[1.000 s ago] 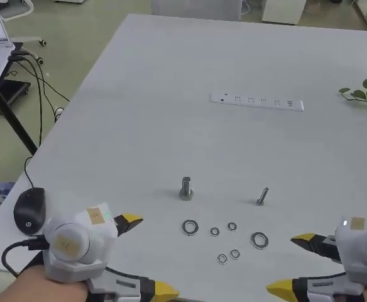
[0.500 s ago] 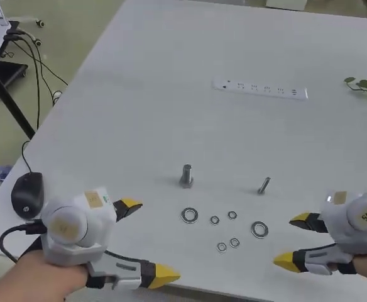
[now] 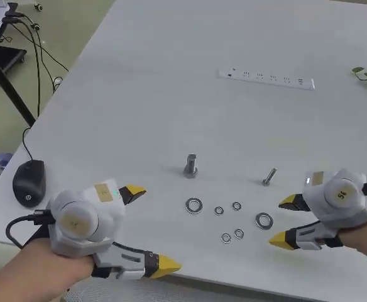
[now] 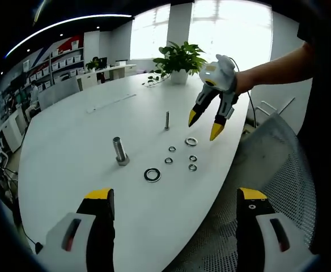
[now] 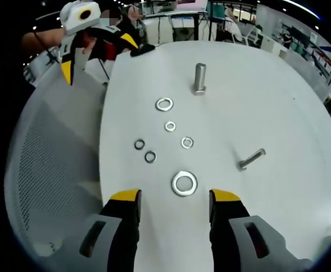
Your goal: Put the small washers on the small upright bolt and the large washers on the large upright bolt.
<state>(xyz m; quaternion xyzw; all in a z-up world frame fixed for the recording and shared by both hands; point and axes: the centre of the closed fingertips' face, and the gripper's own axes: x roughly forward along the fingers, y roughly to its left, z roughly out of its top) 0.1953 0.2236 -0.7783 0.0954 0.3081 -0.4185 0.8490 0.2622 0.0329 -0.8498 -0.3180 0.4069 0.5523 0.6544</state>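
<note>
Nothing threaded yet, both bolts bare. Two large washers (image 3: 194,205) and four small washers (image 3: 219,211) lie flat on the desk (image 3: 171,94) just in front of the large bolt (image 3: 190,165); small bolt (image 3: 269,177) to its right. Left gripper (image 3: 151,229) front-left of it, right gripper (image 3: 283,221) front-right, fingers spread wide, holding nothing.

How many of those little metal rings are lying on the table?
6. The left large washer lies before the large bolt, the right large washer beside the right gripper, and four small washers cluster between them. None seems hidden.
</note>
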